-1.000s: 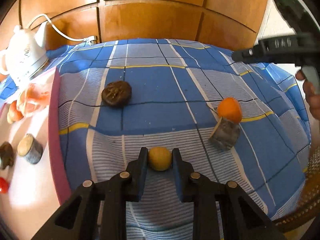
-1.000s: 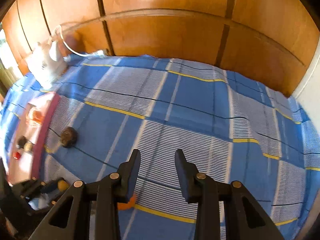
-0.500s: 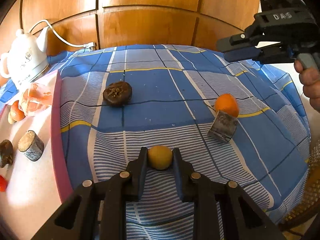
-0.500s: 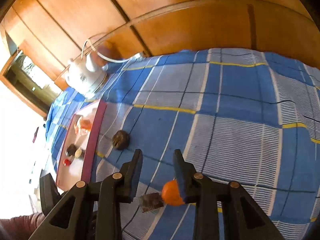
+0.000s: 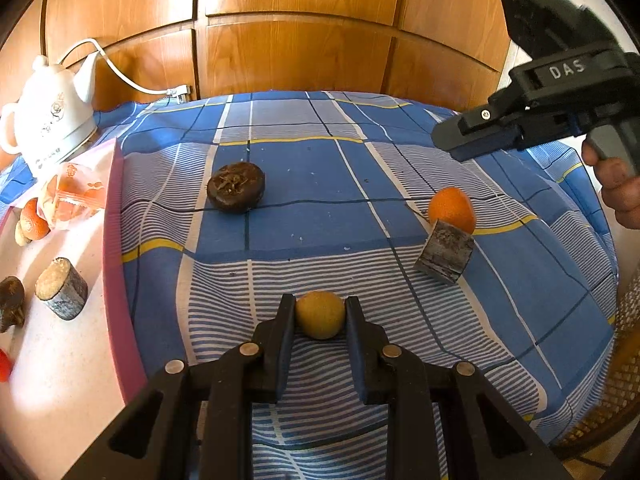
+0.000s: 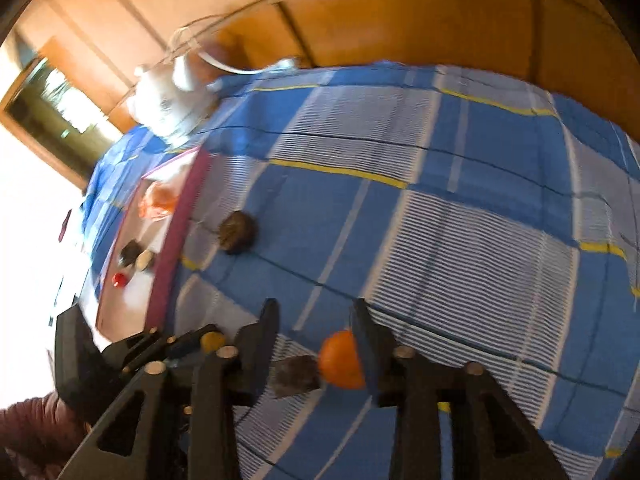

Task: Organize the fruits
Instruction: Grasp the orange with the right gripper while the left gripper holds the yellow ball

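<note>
Holding the small yellow fruit (image 5: 320,314), left gripper (image 5: 320,322) stays clamped on it. Right gripper (image 6: 316,334) has tipped down over the orange (image 6: 342,360) on the blue cloth (image 6: 460,248), jaws just widening, nothing gripped; orange pickup looks next.

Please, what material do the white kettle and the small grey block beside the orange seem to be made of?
Kettle: probably glazed ceramic, being glossy white with a printed motif, though plastic is possible. Grey block: looks like wood with bark, rough, matt and streaked grey; not certain.
</note>
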